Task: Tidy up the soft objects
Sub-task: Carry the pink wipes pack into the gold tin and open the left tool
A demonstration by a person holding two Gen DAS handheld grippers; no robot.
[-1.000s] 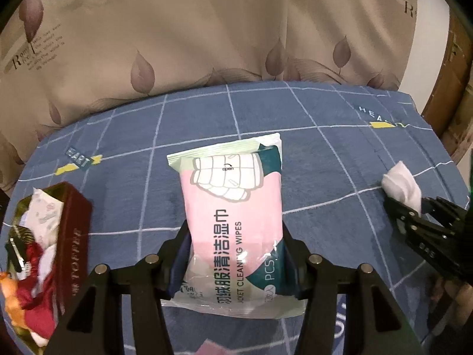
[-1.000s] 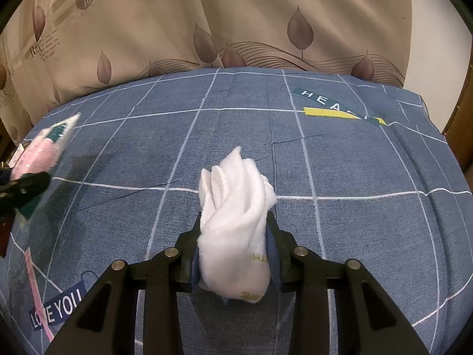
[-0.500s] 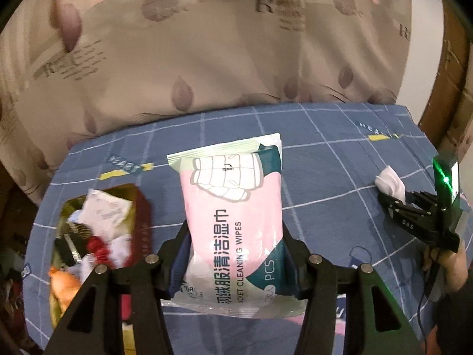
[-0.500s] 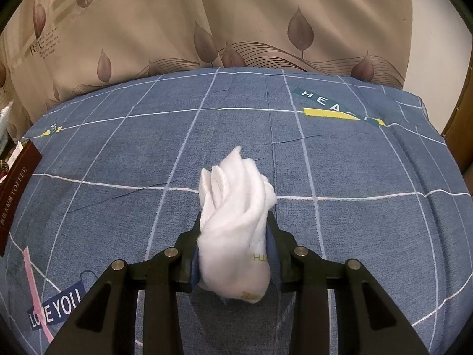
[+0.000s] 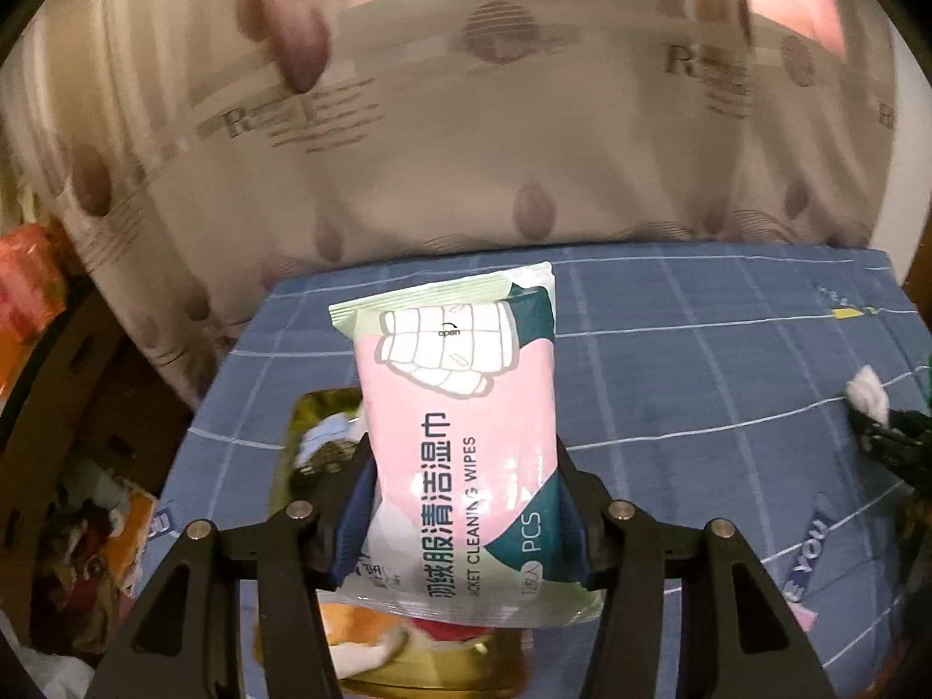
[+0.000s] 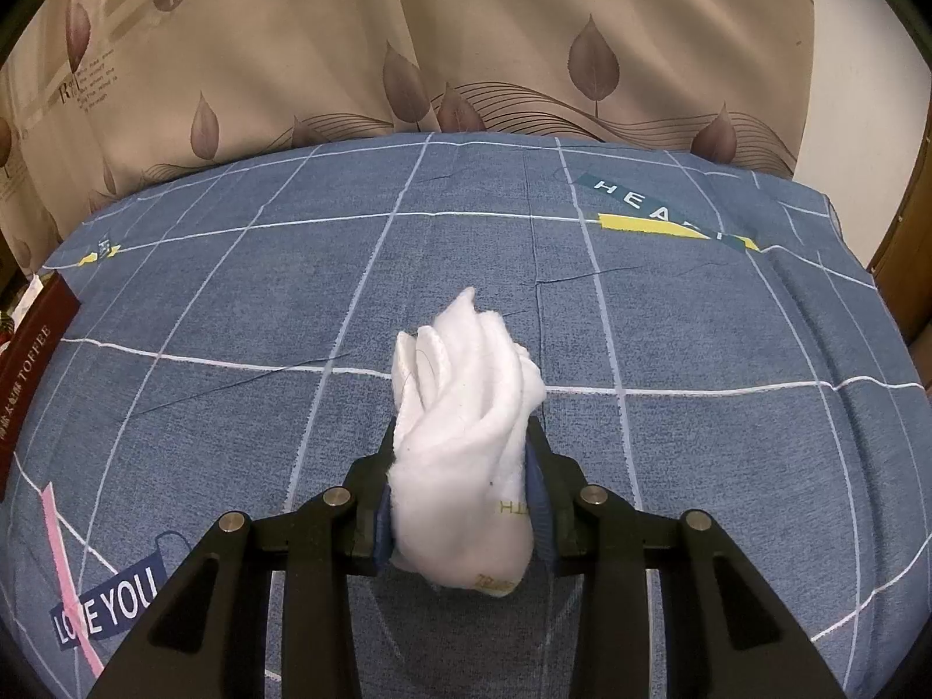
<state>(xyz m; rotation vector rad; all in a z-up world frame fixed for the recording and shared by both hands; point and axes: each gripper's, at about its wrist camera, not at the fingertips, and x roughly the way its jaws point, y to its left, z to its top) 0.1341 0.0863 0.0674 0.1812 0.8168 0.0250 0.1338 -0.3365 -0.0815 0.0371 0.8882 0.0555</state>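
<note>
wipes pack [image 5: 460, 442] | left jaws clamped, angled down over tin [image 5: 408, 673] | right jaws clamp sock [image 6: 466, 437]

Blue bedcover [image 6: 670, 349] lies open; tin [image 5: 314, 408] apparently crowded.

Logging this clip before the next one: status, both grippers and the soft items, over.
Left gripper shut on wipes pack, above open tin. Right gripper shut on white sock, over blue bedspread. Nothing in the way.
</note>
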